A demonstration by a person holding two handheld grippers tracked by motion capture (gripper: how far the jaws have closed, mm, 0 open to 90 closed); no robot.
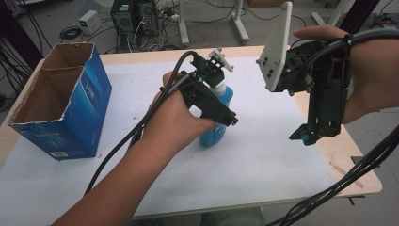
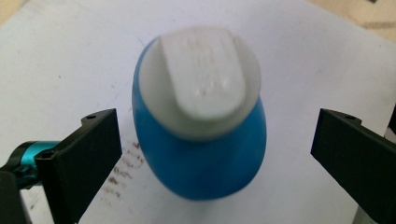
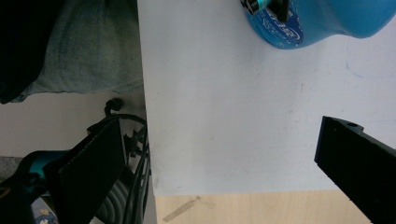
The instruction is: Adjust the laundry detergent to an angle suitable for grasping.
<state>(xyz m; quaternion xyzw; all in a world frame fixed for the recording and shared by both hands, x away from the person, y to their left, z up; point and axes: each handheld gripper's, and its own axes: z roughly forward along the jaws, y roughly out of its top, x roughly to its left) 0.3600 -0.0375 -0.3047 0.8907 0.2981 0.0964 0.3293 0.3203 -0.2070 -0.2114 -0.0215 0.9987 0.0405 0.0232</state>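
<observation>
A blue bottle [image 1: 212,134] with a white flip cap [image 2: 205,70] stands on the white sheet [image 1: 263,160] in the middle of the table. My left gripper [image 1: 220,112] hovers over it from above, open. In the left gripper view its jaws flank the bottle [image 2: 201,163] with a gap on each side, touching nothing. My right gripper [image 1: 308,136] is held up over the right side of the sheet, pointing down, open and empty. In the right gripper view the bottle [image 3: 322,21] lies at the top edge, far from that gripper [image 3: 224,140].
An open blue cardboard box [image 1: 61,103] stands at the table's left end. The wooden table [image 1: 350,165] shows past the sheet's right edge. A person's trouser leg [image 3: 88,51] and cables [image 3: 135,172] lie beyond the table's near edge.
</observation>
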